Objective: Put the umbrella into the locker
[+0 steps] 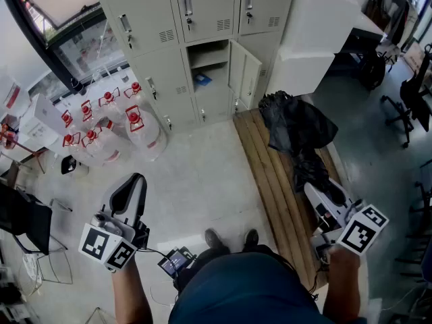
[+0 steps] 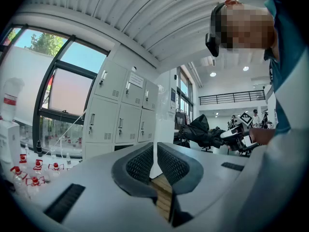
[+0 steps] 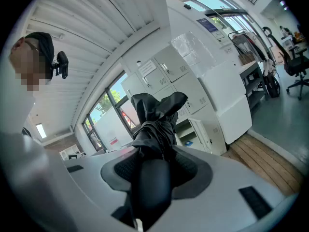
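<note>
**Umbrella** (image 1: 297,123): black, folded, its loose cloth bunching up. The handle end is sitting between the jaws of the right gripper (image 1: 316,193), and the cloth end is pointing away from the person toward the lockers (image 1: 169,32). In the head view it is showing above the wooden platform (image 1: 266,174). Whether the cloth is touching the planks cannot be told. It is lying outside the lockers, well apart from them.

**Right gripper:** clenching on the umbrella's thick black handle. Its pads are pressing on either side, and the jaws are standing wide around it.

**Left gripper** (image 1: 130,184): carrying nothing. Its jaws are drawn together with only a sliver of light showing between the pads. It is hovering over the pale floor (image 1: 196,174) at the person's left, well apart from the umbrella.

**Open compartment** (image 1: 209,73): sitting in the lower rows of the lockers, its door (image 1: 244,73) swinging out to the right. A small blue thing (image 1: 201,79) is lying inside under the shelf.

**Water jugs** (image 1: 115,123): clear with red caps, clustering on the floor just left of the lockers.

**White cabinet** (image 1: 317,36): standing just right of the lockers, behind the far end of the platform.

**Office chair** (image 1: 405,106): black, standing at the far right.

**Shoes** (image 1: 229,238): the person's, resting on the floor just beside the platform's left edge.
</note>
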Demonstrator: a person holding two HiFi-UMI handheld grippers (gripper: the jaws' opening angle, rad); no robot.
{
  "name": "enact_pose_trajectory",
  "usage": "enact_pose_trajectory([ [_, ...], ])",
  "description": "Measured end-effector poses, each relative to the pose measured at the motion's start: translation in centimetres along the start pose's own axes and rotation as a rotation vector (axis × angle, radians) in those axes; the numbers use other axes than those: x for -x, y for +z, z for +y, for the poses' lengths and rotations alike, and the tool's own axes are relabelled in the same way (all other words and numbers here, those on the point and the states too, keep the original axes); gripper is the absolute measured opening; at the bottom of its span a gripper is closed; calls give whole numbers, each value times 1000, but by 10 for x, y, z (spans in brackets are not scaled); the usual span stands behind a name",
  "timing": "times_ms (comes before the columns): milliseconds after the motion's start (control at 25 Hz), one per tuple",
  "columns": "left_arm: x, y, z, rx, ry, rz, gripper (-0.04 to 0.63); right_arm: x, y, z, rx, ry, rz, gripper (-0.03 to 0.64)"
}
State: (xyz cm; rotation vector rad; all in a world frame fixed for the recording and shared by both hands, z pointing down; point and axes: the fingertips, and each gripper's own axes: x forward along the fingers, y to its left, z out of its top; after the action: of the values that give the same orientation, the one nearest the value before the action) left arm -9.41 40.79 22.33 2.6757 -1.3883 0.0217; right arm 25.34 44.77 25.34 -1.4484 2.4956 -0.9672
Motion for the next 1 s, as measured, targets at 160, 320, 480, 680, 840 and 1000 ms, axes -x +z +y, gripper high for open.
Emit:
enact_pose_trajectory([
  [160,-4,-4,3,3,-10,1,41,-8,-2,1,-7,10,-1,183],
  [320,-9,-6,6,7,-18,5,41,-16,-1,1,-18,15,-4,183],
  [480,-11,-10,15,13,-26,8,41,-23,-3,4,-23,15,-9,183],
  [680,-15,-10,29,20,-43,10,41,-37,1,9,-37,11,-25,183],
  [840,-16,-11,41,21,-64,5,41,-49,-1,14,-43,2,-41,183],
  [1000,-20,-9,49,23,-95,7,40,-61,2,22,-42,-7,-51,183],
])
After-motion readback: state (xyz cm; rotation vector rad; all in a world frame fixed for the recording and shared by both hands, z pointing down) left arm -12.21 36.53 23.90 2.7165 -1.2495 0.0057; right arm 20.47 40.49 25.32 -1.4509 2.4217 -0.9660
